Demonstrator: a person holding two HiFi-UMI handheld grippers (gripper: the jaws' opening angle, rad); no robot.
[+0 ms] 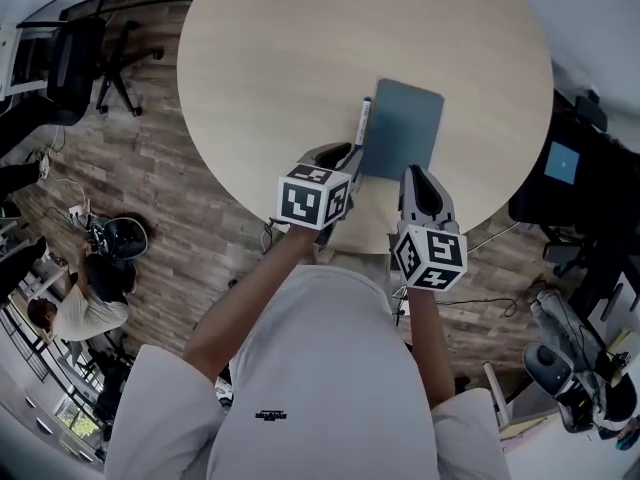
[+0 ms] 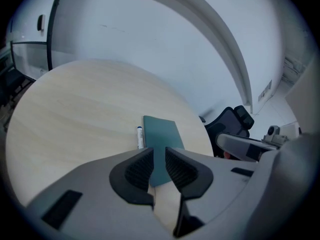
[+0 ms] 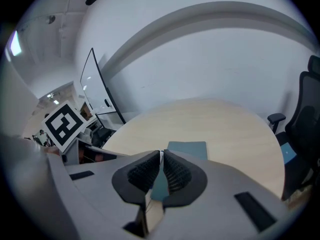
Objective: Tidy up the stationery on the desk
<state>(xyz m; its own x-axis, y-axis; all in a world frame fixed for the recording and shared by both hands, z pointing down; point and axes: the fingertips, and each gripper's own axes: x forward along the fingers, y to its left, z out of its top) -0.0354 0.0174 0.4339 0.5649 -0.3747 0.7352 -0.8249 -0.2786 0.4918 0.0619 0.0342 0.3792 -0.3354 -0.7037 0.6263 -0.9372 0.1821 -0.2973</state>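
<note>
A teal notebook [image 1: 402,128] lies flat on the round pale wood table [image 1: 300,58], toward its near right side. A pen [image 1: 361,123] with a white barrel lies along the notebook's left edge. My left gripper [image 1: 350,158] hovers at the table's near edge just short of the pen, jaws a narrow gap apart and empty. My right gripper [image 1: 415,176] is by the notebook's near edge, jaws closed on nothing. The left gripper view shows the notebook [image 2: 161,134] and pen [image 2: 140,136] beyond the left gripper [image 2: 159,156]. The right gripper view shows the notebook [image 3: 190,148] past the right gripper [image 3: 161,159].
Black office chairs stand around the table: a black office chair [image 1: 80,58] at the far left and a dark office chair [image 2: 232,121] to the right. A person [image 1: 80,308] sits low on the wood floor at the left. A glass board [image 3: 100,94] stands by the wall.
</note>
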